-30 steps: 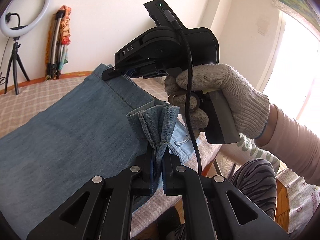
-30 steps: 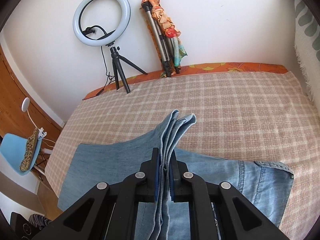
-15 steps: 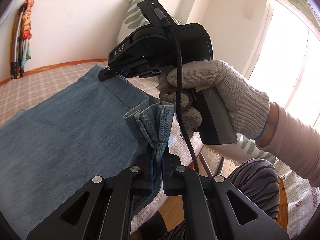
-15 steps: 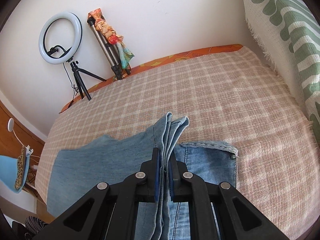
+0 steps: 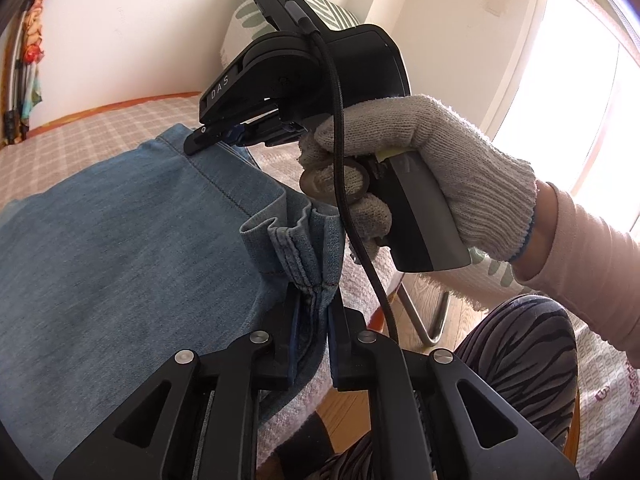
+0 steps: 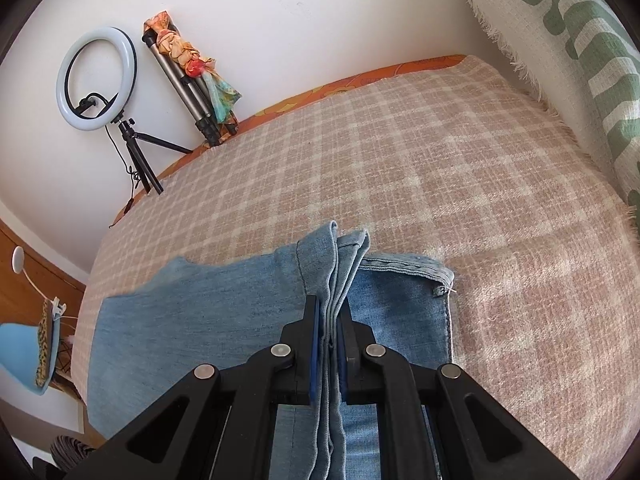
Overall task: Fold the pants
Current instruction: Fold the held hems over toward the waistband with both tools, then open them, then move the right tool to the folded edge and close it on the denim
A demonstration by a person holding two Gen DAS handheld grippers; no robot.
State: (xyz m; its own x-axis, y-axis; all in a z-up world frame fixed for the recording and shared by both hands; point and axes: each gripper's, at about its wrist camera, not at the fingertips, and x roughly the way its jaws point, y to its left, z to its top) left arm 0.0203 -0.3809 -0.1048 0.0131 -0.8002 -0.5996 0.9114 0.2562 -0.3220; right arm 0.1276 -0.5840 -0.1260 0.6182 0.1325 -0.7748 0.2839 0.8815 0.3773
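Light blue denim pants (image 5: pixel 120 248) lie on a checked bed cover (image 6: pixel 420 152). My left gripper (image 5: pixel 314 300) is shut on a bunched hem of the pants near the bed's edge. My right gripper (image 6: pixel 330 316) is shut on the other bunched hem, and it shows in the left wrist view (image 5: pixel 224 136), held by a gloved hand (image 5: pixel 420 160). Both hems are lifted over a lower denim layer (image 6: pixel 400 312) with its hem edge to the right.
A green-patterned pillow (image 6: pixel 580 40) stands at the right. A ring light on a tripod (image 6: pixel 100 84) and a folded tripod with a scarf (image 6: pixel 192 76) stand at the far wall. A blue chair (image 6: pixel 24 352) is left of the bed. The person's striped leg (image 5: pixel 520 360) is beside the bed.
Both grippers have carried the hems along the bed toward the pillow end. The folded top layer now covers more of the lower layer, and the waist part has dropped out of sight.
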